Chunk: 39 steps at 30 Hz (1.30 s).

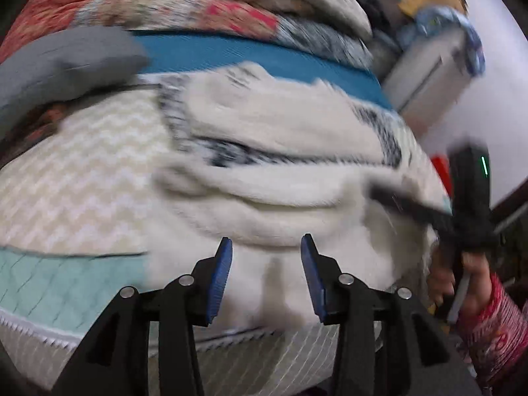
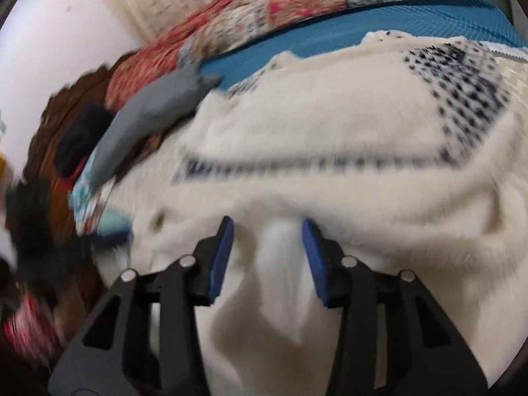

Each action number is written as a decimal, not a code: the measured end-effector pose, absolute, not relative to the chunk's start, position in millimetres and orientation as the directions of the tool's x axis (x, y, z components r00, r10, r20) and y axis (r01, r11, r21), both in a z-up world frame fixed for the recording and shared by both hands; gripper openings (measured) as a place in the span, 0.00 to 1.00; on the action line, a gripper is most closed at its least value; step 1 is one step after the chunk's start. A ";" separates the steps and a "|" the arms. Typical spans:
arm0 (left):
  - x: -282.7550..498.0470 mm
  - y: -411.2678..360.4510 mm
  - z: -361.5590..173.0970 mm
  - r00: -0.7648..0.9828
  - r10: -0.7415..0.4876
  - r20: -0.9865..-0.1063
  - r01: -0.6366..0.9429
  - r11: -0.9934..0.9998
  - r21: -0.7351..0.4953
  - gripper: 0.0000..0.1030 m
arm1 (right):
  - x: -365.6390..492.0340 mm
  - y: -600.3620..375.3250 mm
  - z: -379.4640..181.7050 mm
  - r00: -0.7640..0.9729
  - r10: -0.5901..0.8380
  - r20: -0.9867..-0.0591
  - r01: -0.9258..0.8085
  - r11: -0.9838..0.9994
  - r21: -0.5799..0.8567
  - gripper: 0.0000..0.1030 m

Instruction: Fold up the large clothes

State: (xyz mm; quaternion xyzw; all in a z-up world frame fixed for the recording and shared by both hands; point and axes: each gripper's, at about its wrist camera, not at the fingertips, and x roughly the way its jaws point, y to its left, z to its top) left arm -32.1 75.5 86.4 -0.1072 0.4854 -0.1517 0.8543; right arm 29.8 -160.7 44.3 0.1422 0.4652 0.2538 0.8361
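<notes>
A large cream sweater (image 1: 280,151) with black speckled pattern bands lies spread on a bed; it also fills the right wrist view (image 2: 330,125). My left gripper (image 1: 266,247) is open, its blue pads either side of a raised fold of the sweater's near edge. My right gripper (image 2: 268,231) is open too, with a ridge of cream fabric standing between its pads. In the left wrist view the right gripper's black body (image 1: 468,198) shows at the right, held by a hand in a red patterned sleeve. Both views are motion blurred.
A grey garment (image 1: 66,62) lies at the sweater's far left, also in the right wrist view (image 2: 155,112). A blue mat (image 1: 264,52) and patterned quilts (image 1: 165,0) lie behind. The mattress edge (image 1: 49,330) is near. A white appliance (image 1: 429,69) stands right.
</notes>
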 end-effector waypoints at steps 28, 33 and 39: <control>-18.9 146.3 39.3 0.475 -0.152 -0.867 -0.169 0.951 -0.259 0.06 | 5.8 -350.9 44.6 0.693 0.142 -0.707 0.207 0.901 0.383 0.07; -21.6 144.3 42.8 0.476 -0.149 -0.867 -0.169 0.952 -0.257 0.06 | -2.6 -359.0 29.8 0.669 0.196 -0.717 0.223 0.867 0.445 0.30; -32.0 148.2 47.6 0.470 -0.190 -0.862 -0.171 0.939 -0.300 0.00 | -40.9 -361.0 53.3 0.723 0.265 -0.638 0.125 0.859 0.497 0.62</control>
